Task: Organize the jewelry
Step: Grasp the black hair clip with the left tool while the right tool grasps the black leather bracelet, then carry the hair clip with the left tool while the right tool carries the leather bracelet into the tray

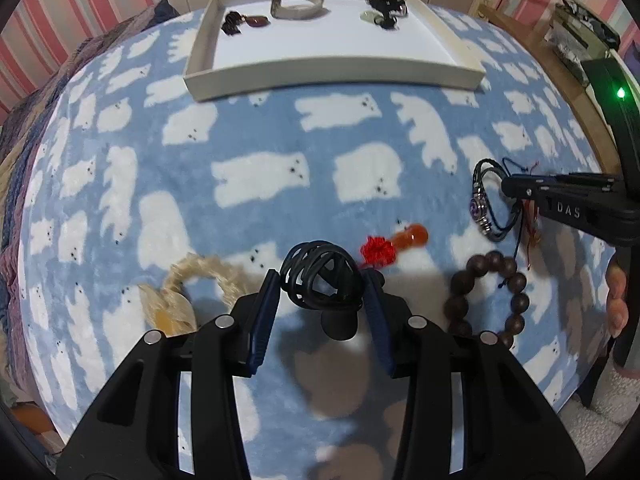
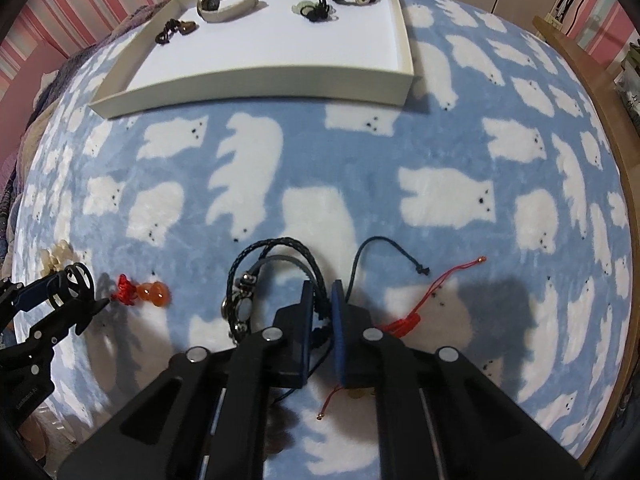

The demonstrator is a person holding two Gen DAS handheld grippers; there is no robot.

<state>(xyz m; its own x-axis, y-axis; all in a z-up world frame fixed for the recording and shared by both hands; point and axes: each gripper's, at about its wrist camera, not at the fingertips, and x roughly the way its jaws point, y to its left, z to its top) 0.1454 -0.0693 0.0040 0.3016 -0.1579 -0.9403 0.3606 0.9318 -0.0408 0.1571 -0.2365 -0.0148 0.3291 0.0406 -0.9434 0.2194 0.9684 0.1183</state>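
Observation:
My left gripper (image 1: 320, 284) is shut on a bundle of black coiled cord (image 1: 316, 270), which its blue pads squeeze just above the polar-bear blanket (image 1: 256, 128). In the right wrist view that gripper (image 2: 76, 280) shows at the left edge with the coil in it. My right gripper (image 2: 322, 296) is shut on the strands of a black braided bracelet with a metal charm (image 2: 276, 254); the left wrist view shows the same bracelet (image 1: 486, 204) at the right. The white tray (image 1: 336, 76) (image 2: 256, 88) lies at the far side of the blanket.
In the tray lie a beige-strap watch (image 2: 224, 0) and several dark pieces. Loose on the blanket are an orange gourd pendant with a red knot (image 1: 408, 238), a wooden bead bracelet (image 1: 494, 259), a beige rope bracelet (image 1: 192, 276), a blue cord (image 2: 380, 244) and a red string (image 2: 440, 280). A wooden edge (image 2: 600, 120) borders the right.

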